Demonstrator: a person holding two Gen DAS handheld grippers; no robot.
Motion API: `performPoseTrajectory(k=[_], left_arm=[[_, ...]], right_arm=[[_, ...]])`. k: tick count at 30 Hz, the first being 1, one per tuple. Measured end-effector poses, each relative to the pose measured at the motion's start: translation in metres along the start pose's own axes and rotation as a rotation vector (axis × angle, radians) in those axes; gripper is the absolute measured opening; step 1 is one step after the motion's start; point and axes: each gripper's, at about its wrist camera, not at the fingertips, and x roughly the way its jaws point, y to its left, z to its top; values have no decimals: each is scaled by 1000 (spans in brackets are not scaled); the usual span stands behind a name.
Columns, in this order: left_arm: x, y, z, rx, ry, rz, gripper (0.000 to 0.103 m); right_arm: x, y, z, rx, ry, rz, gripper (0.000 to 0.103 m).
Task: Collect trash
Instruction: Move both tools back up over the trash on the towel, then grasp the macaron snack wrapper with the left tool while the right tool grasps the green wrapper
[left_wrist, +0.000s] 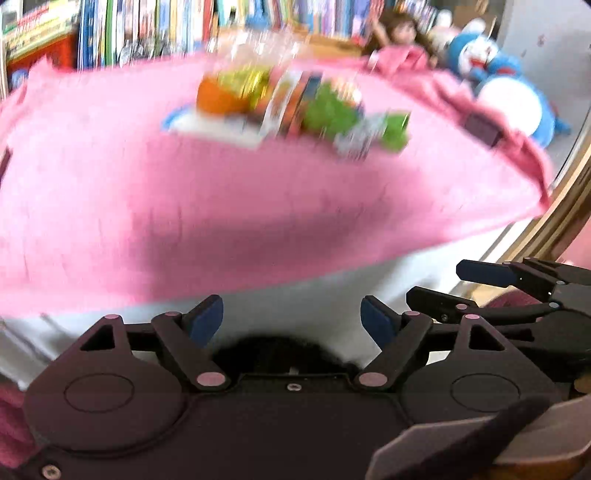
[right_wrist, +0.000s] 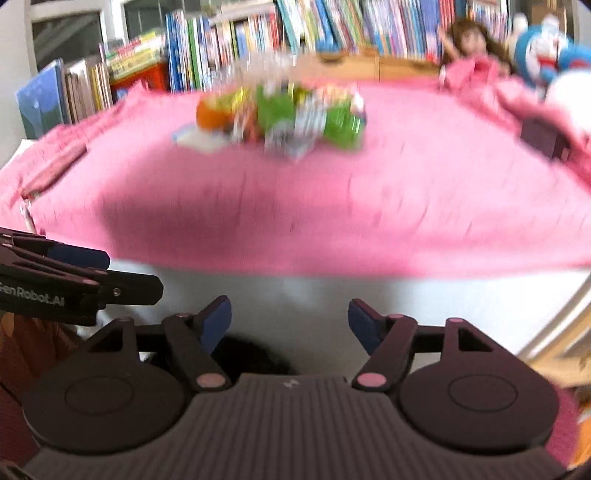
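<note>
A blurred heap of trash (left_wrist: 295, 107) lies far back on the pink cloth (left_wrist: 184, 206): orange, green and yellow wrappers, a clear plastic container and a white and blue plate under them. The same trash heap (right_wrist: 284, 114) shows in the right wrist view on the pink cloth (right_wrist: 332, 206). My left gripper (left_wrist: 293, 323) is open and empty, well short of the heap, over the cloth's near edge. My right gripper (right_wrist: 290, 321) is open and empty too, alongside it. Each gripper shows at the edge of the other's view: the right gripper (left_wrist: 480, 282) and the left gripper (right_wrist: 107, 273).
Behind the table runs a bookshelf (right_wrist: 295, 33) packed with books. A doll (left_wrist: 399, 33) and a blue and white plush toy (left_wrist: 495, 74) sit at the back right. A dark box (left_wrist: 484, 129) lies on the cloth at the right. White floor (right_wrist: 314, 299) shows below the cloth's edge.
</note>
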Motion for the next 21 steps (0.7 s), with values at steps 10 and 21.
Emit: performPoseTrajectory(k=[10, 21], left_arm=[[-9, 3, 47, 17, -135, 38, 84], [36, 24, 74, -54, -140, 42, 82]], right_arm=[[2, -22, 41, 11, -159, -59, 85], [35, -26, 72, 39, -218, -34, 88]])
